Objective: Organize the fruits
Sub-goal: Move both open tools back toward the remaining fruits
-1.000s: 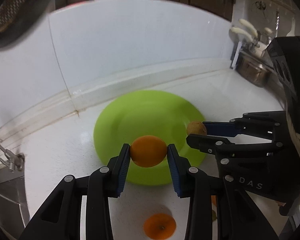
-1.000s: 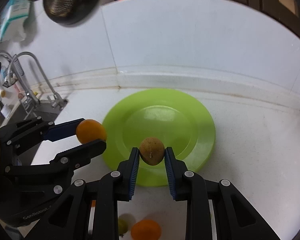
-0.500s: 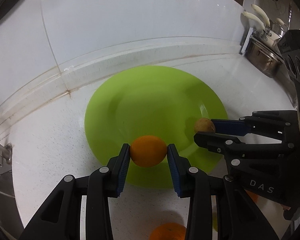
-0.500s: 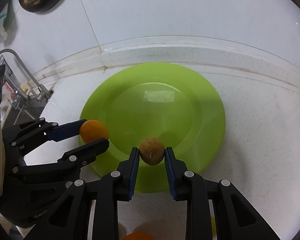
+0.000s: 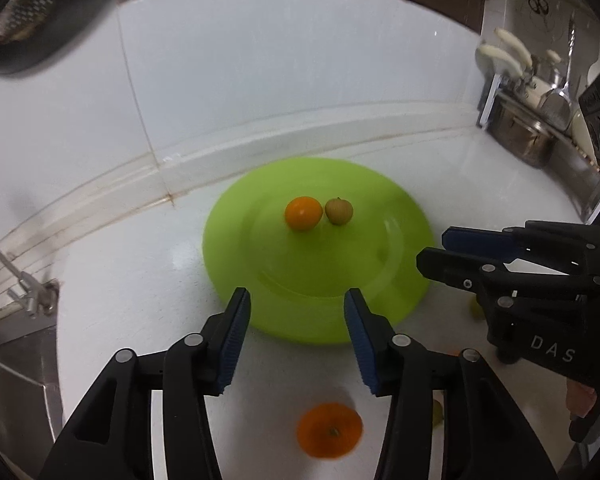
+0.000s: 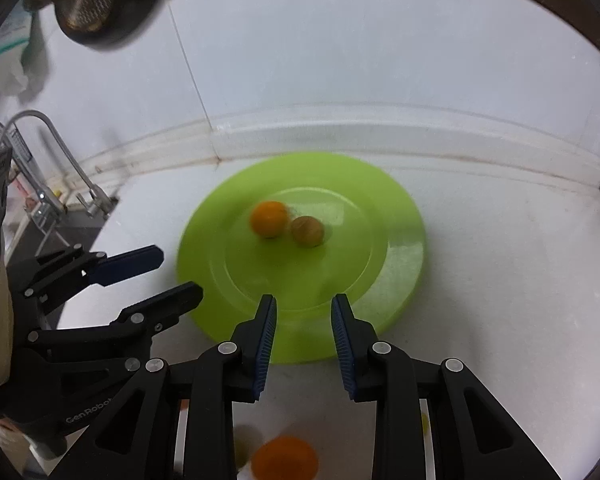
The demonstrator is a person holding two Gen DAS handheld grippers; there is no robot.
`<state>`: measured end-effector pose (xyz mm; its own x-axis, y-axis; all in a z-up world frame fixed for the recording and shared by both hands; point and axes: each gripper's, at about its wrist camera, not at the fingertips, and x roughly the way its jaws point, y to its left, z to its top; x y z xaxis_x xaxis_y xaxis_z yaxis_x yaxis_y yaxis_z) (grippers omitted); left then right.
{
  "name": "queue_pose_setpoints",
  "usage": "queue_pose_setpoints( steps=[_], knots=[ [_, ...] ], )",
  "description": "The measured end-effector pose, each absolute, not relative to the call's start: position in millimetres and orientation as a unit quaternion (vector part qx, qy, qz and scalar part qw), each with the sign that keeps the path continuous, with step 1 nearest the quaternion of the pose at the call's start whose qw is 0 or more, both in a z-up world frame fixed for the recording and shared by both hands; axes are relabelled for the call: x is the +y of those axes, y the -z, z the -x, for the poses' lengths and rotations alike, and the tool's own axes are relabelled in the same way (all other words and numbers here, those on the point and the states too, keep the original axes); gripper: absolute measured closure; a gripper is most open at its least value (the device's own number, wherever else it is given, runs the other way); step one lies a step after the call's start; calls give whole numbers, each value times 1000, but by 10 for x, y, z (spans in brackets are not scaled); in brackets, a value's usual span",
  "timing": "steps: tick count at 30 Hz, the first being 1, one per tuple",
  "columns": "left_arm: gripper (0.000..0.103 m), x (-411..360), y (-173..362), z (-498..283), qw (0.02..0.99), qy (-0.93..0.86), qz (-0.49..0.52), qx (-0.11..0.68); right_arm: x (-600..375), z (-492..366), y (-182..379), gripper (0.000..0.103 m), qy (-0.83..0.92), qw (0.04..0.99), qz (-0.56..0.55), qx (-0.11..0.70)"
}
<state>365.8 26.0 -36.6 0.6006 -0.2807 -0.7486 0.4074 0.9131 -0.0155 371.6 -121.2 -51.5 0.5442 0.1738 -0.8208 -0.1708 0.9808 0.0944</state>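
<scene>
A small orange point(image 5: 303, 213) and a brown kiwi-like fruit point(image 5: 339, 211) sit touching at the centre of the green plate point(image 5: 236, 240). Left gripper point(image 5: 296, 338) and right gripper point(image 6: 303, 340) hover at its near rim, fingers wide apart, empty. Another orange point(image 5: 329, 429) waits on the counter point(image 5: 112, 280) nearer than the plate; it likely needs picking next.

**Two fruits on the plate, one before it**

The plate point(image 5: 260, 264) lies on the table point(image 5: 480, 184), close to the back wall. Near its middle the small orange point(image 5: 303, 213) sits just left of the kiwi point(image 5: 339, 211), the two touching or nearly so. A larger orange point(image 5: 328, 430) lies on the table in front of the plate. The sink point(image 6: 40, 236) with its faucet point(image 6: 56, 152) stands to the left, a pot point(image 5: 520, 136) far to the right.
</scene>
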Motion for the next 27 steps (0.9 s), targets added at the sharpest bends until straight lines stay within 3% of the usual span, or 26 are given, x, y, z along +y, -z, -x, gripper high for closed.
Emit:
queue_pose_setpoints(
  steps=[9,12,15,27],
  knots=[
    [39,436,0,-3199,913,184,-54,359,-1163,-3191,106,73,-91,907,6,410],
    [37,471,-59,-3044,916,186,-50,351,-1151,-3018,4,72,-89,914,4,396],
    [34,516,-88,-2885,919,186,-49,344,-1129,-2836,-74,65,-85,921,3,381],
    [29,602,-16,-2398,923,182,-52,335,-1038,-2296,-39,65,-75,921,14,381]
  ],
)
